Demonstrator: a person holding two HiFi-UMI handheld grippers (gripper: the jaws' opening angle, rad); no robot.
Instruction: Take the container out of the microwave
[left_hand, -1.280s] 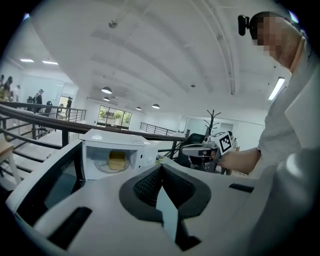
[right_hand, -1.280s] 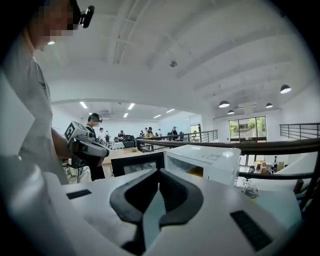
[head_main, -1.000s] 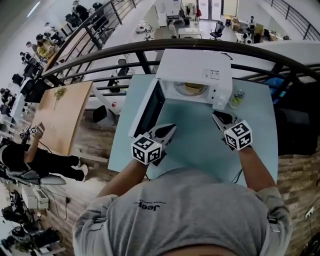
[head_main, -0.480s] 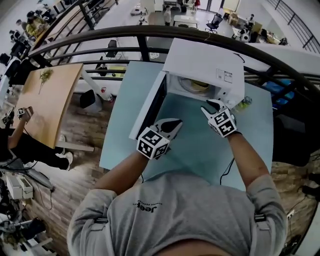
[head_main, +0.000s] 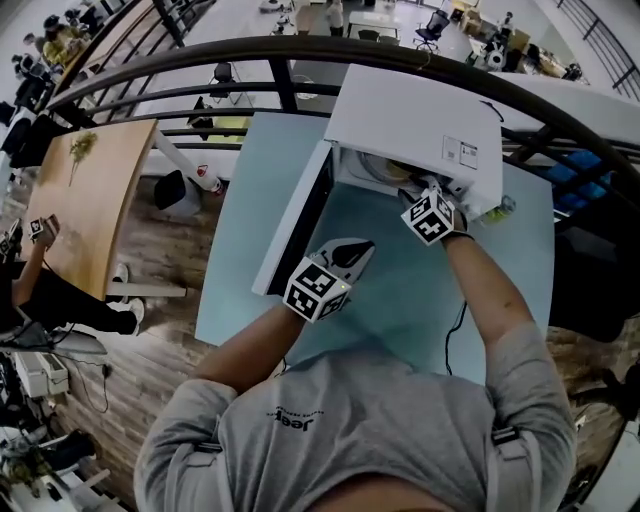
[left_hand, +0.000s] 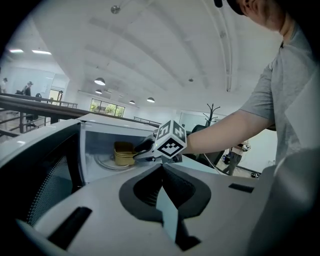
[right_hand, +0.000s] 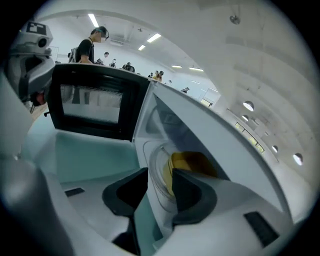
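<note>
A white microwave (head_main: 415, 120) stands at the far side of the pale green table (head_main: 400, 300), its door (head_main: 295, 225) swung open to the left. On the glass turntable (left_hand: 107, 162) inside sits a yellow container (right_hand: 192, 162), also seen in the left gripper view (left_hand: 124, 152). My right gripper (head_main: 408, 192) reaches into the oven's mouth. Its jaws are opening and hold nothing; the container lies just beyond the fingertips (right_hand: 175, 175). My left gripper (head_main: 352, 252) hovers shut and empty over the table in front of the door.
A greenish jar (head_main: 505, 207) stands right of the microwave. A black cable (head_main: 458, 330) runs across the table near my right arm. Beyond the table's far edge curves a dark railing (head_main: 200, 60), with a lower floor and a wooden table (head_main: 90, 200) below.
My right gripper has travelled from above the table's right side forward into the microwave's mouth, and its jaws have parted. The left gripper has sunk a little and edged forward.
</note>
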